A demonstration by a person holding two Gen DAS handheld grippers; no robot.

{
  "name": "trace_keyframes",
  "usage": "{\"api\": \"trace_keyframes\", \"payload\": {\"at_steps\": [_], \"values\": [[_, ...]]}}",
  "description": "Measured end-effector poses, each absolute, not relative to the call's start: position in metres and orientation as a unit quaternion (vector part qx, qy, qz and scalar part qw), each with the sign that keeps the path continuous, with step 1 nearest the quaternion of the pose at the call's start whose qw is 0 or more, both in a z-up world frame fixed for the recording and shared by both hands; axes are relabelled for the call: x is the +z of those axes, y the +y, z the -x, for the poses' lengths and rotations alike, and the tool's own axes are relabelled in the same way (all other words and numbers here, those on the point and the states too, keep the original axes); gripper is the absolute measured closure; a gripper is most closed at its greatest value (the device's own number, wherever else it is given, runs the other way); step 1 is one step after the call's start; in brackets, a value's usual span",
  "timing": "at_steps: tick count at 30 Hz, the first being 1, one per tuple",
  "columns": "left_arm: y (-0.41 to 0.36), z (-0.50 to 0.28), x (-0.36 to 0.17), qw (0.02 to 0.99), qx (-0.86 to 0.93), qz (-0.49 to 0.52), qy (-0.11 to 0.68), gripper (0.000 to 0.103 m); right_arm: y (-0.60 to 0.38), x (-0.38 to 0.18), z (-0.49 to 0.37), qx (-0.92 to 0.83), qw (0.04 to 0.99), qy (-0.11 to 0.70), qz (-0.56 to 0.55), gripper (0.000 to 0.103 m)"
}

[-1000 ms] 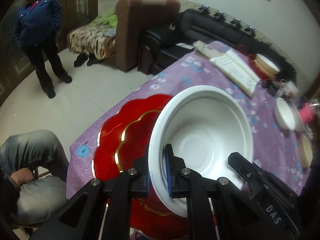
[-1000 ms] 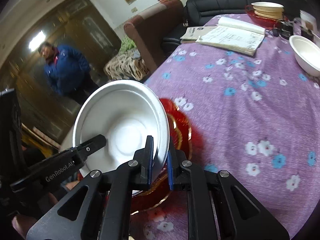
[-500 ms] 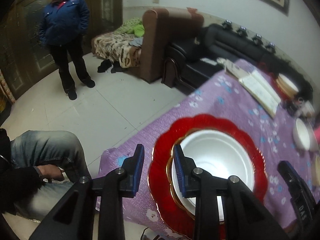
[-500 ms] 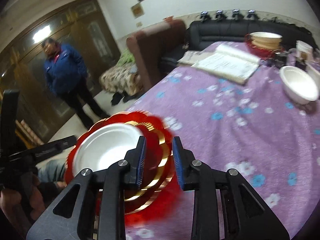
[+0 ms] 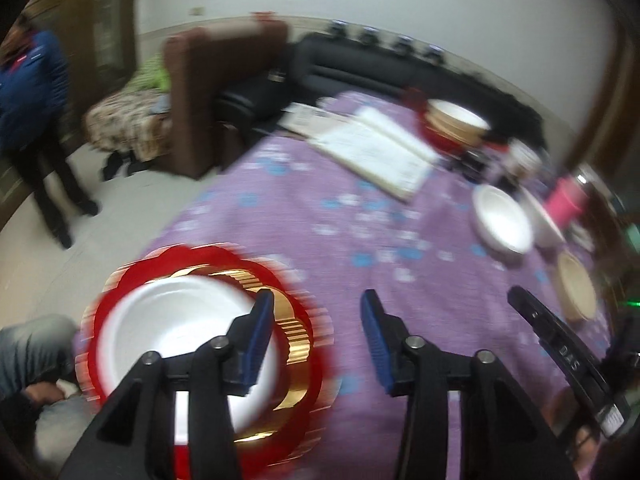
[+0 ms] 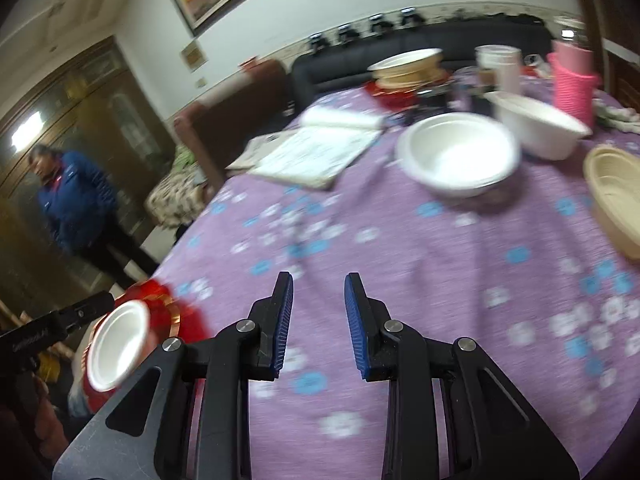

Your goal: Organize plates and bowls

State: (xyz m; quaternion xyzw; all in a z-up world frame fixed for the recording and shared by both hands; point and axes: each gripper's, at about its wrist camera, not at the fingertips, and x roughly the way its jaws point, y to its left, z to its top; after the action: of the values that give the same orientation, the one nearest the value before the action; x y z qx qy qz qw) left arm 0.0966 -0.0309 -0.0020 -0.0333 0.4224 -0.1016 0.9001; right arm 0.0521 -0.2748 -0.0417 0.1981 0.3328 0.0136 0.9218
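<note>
- Since a second ago I have let go of the white bowl (image 5: pixel 172 328): both my jaws were clamped on its rim then, and now it sits in the red plate (image 5: pixel 308 364) at the near left edge of the bench (image 5: pixel 320 240).
- My left gripper (image 5: pixel 316 340) has its jaws spread wide with nothing between them; its left pad overlaps the bowl's right side in the left wrist view, though I cannot tell if it touches.
- My right gripper (image 6: pixel 318 320) also has its jaws parted and bare, above the purple flowered cloth.
- In the right wrist view the bowl and plate lie far to my left, blurred.
- Mid-bench, a second white bowl (image 6: pixel 458 156) rests on the cloth, a third white bowl (image 6: pixel 540 124) just behind it and a tan bowl (image 6: pixel 616 196) to the right.
- An open book (image 6: pixel 312 152) lies left of those.
- Farther back, stacked bowls (image 6: pixel 408 66) sit on red plates, near a pink cup (image 6: pixel 572 80).
- Beyond the bench, a person in a blue jacket (image 6: pixel 72 196) stands on the floor.
</note>
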Motion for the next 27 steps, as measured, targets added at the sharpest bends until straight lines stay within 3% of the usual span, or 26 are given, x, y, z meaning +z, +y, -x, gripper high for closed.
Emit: {"api": "trace_keyframes", "payload": {"at_steps": [2, 7, 11, 27], "values": [[-0.059, -0.108, -0.004, 0.892, -0.122, 0.033, 0.433, 0.047, -0.300, -0.039, -0.049, -0.002, 0.921, 0.327, -0.210, 0.076], [-0.114, -0.143, -0.013, 0.866, -0.162, 0.057, 0.470, 0.045, -0.372, -0.036, -0.049, -0.038, 0.908, 0.320, -0.269, 0.076], [-0.158, -0.177, -0.017, 0.858, -0.165, 0.058, 0.483, 0.044, -0.411, -0.034, -0.061, -0.054, 0.895, 0.318, -0.308, 0.062], [-0.245, -0.259, -0.042, 0.855, -0.139, 0.041, 0.498, 0.040, -0.469, -0.066, -0.151, -0.123, 0.832, 0.367, -0.398, 0.061]]}}
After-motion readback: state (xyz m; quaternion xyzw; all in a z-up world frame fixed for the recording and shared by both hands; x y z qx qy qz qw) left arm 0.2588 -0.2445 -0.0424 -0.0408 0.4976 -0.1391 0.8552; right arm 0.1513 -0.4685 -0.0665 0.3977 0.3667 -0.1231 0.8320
